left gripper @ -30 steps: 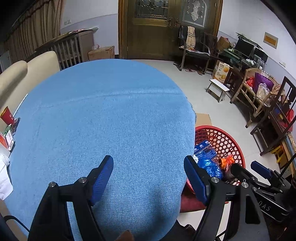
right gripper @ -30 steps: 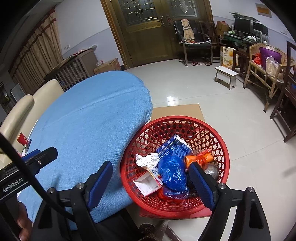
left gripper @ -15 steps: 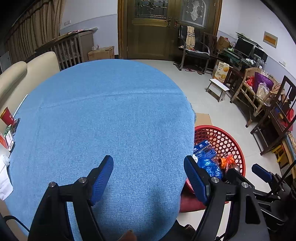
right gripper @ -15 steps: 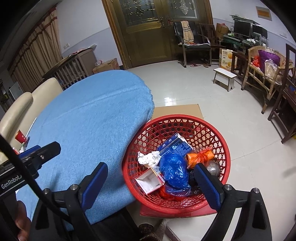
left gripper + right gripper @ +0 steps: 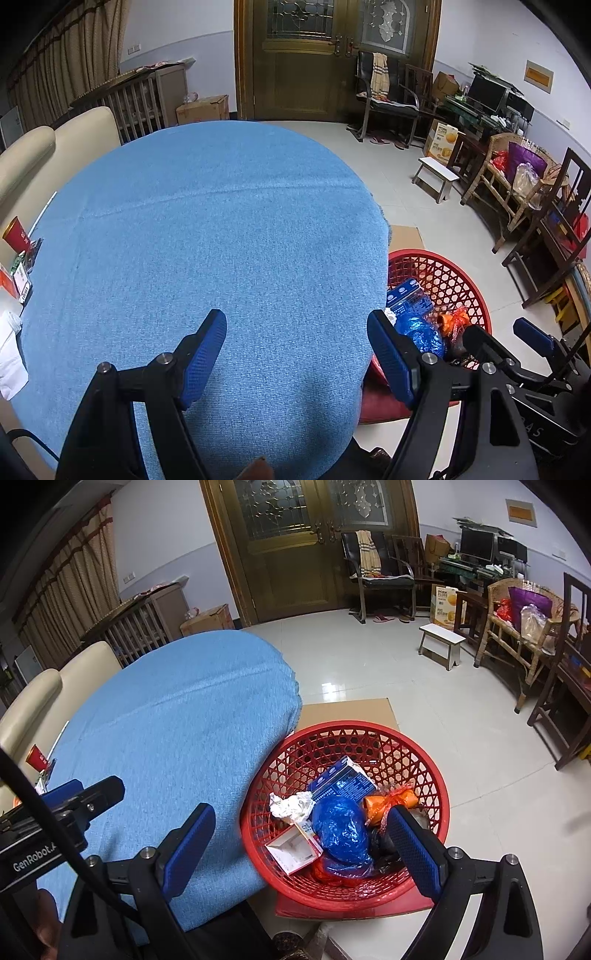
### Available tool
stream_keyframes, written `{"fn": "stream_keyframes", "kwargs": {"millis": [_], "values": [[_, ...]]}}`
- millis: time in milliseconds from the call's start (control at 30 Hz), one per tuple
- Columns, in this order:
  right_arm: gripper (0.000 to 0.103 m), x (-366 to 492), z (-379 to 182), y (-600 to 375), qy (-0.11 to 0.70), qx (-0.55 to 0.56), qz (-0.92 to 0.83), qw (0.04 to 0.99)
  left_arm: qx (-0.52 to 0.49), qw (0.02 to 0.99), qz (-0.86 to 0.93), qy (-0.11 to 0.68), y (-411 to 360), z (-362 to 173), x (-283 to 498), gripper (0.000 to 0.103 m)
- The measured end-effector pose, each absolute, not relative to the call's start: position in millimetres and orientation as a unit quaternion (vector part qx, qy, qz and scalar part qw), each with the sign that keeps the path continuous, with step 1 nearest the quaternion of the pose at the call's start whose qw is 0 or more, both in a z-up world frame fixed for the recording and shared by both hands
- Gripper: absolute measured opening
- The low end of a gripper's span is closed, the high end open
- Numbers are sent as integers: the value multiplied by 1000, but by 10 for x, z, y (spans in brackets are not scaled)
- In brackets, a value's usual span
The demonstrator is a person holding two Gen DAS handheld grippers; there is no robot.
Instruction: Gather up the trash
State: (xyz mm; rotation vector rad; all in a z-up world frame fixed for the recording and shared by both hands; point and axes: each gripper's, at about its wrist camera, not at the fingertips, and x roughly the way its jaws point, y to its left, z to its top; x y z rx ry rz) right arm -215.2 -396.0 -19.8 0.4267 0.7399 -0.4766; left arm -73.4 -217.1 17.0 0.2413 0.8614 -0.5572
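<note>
The right gripper (image 5: 301, 843) is hanging over the near rim of the round red plastic lattice basket (image 5: 424, 760), which is sitting on a flat sheet of brown cardboard (image 5: 351, 710) on the pale tiled floor, just beside the edge of the counter draped in blue woven cloth (image 5: 221, 240). Its blue-padded fingers (image 5: 413, 851) have just been opening and are now standing wide, with nothing pressed between them; the collected trash is lying below and ahead of them, inside the basket: a crumpled blue plastic bag (image 5: 341, 829), a dark blue printed carton (image 5: 341, 779), a ball of crinkled silver foil (image 5: 291, 805), a small open white-and-red box (image 5: 293, 853) and a knotted orange plastic wrapper (image 5: 391, 799). The left gripper (image 5: 297, 356) is pointing down at the bare cloth, its fingers (image 5: 203, 352) standing moderately apart and holding nothing. Seen from it, the basket is lying off to the right, past the counter's edge, so the right hand is clearly the nearer one to the basket. The cloth is showing no loose trash; the only small things left, a red paper cup (image 5: 16, 236) and some small packets, are lying at the far left edge, nearer the left hand. Judging from this, the collecting looks nearly done, and any next reach would go leftward.
</note>
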Motion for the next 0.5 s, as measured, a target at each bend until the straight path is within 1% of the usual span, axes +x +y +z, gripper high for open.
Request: {"fn": "stream_keyframes", "kwargs": {"millis": [500], "values": [[96, -2141, -142, -3832, 358, 184, -239, 884, 112, 866, -268, 407, -2152, 185, -770, 79]]}}
